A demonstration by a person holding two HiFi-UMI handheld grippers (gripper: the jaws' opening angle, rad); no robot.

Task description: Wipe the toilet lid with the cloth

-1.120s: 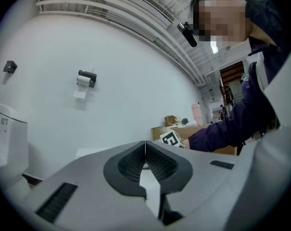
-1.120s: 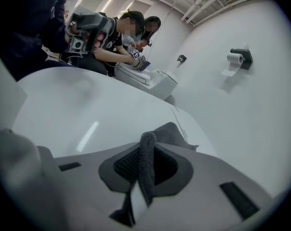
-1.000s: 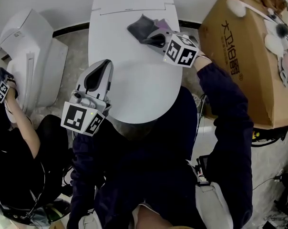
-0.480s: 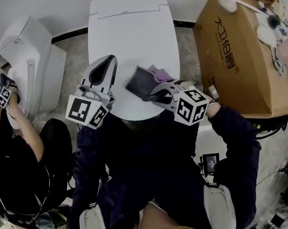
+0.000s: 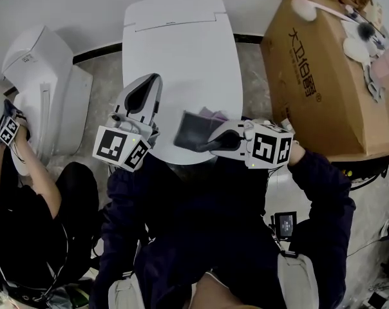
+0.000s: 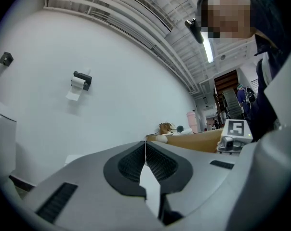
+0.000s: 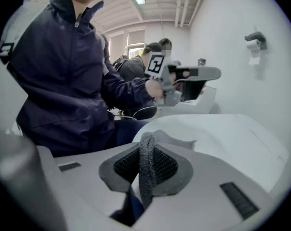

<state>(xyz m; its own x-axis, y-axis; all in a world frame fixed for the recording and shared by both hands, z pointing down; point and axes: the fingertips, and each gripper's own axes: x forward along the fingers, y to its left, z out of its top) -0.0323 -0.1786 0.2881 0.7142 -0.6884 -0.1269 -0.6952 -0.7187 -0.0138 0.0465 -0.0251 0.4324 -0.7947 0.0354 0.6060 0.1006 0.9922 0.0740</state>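
Note:
The white toilet lid (image 5: 181, 56) lies shut in the middle of the head view. A dark grey cloth (image 5: 193, 129) rests on its near end, by the front rim. My right gripper (image 5: 204, 143) is shut on that cloth and comes in from the right. In the right gripper view the cloth (image 7: 146, 162) stands as a folded band pinched between the pads, with the lid (image 7: 232, 134) beyond it. My left gripper (image 5: 149, 82) hovers at the lid's near left edge, apart from the cloth. Its jaws (image 6: 145, 143) meet at the tip with nothing between them.
A large cardboard box (image 5: 317, 76) with brushes and small items on top stands close on the lid's right. A second white toilet (image 5: 40, 89) sits to the left, where another person (image 5: 20, 192) holds a marker cube (image 5: 4, 129). A toilet-paper holder (image 6: 80, 81) hangs on the wall.
My right gripper has dragged the cloth from the far end of the lid down to its near rim. The left gripper has stayed almost where it was.

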